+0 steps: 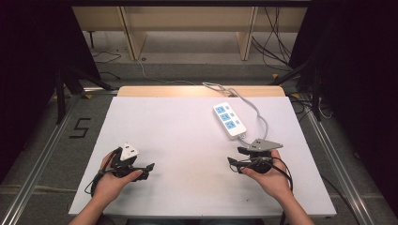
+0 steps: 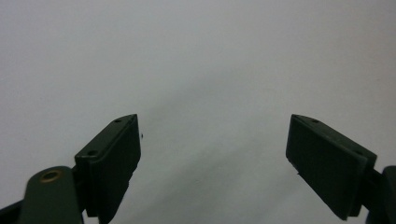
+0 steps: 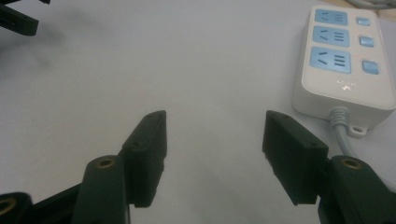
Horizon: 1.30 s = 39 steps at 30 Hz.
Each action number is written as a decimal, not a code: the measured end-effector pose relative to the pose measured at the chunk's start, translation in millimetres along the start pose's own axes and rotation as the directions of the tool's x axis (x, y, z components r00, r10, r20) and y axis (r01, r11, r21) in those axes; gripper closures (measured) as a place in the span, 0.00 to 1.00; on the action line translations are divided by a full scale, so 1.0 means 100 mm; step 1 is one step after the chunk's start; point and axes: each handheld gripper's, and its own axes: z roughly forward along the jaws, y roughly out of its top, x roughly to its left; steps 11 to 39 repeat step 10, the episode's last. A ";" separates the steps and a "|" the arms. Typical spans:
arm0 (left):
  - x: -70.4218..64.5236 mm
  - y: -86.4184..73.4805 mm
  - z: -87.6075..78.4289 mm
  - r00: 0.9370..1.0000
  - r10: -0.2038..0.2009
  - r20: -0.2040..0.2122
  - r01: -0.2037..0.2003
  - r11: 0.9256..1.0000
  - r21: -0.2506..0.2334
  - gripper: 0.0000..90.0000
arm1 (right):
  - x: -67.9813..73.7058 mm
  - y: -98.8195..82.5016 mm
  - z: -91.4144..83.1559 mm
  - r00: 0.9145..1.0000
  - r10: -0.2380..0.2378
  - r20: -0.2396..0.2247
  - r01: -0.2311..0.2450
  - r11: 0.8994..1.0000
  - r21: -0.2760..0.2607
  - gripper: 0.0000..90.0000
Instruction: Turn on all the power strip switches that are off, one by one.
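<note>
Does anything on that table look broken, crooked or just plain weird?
Nothing looks damaged or spilled. The white power strip lies at a slant on the white table, nothing plugged into its blue sockets, its grey cord looping off the far edge. Both grippers are open and empty.

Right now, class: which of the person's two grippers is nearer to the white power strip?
Right. The right gripper sits just below the near end of the power strip, jaws open and empty. The left gripper rests far off at the sheet's near left, also open.
</note>
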 end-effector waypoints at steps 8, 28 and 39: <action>0.00 0.00 0.01 1.000 0.008 0.003 -0.008 1.000 0.000 0.19 | 0.01 -0.07 -0.08 1.000 0.015 0.012 -0.015 0.999 -0.038 0.43; 0.00 0.00 0.01 1.000 0.007 0.003 -0.007 1.000 0.001 0.19 | 0.01 -0.09 -0.09 1.000 0.017 0.014 -0.016 0.999 -0.040 0.43; 0.00 0.00 0.01 1.000 0.007 0.003 -0.007 1.000 0.001 0.19 | 0.01 -0.09 -0.09 1.000 0.017 0.014 -0.016 0.999 -0.040 0.43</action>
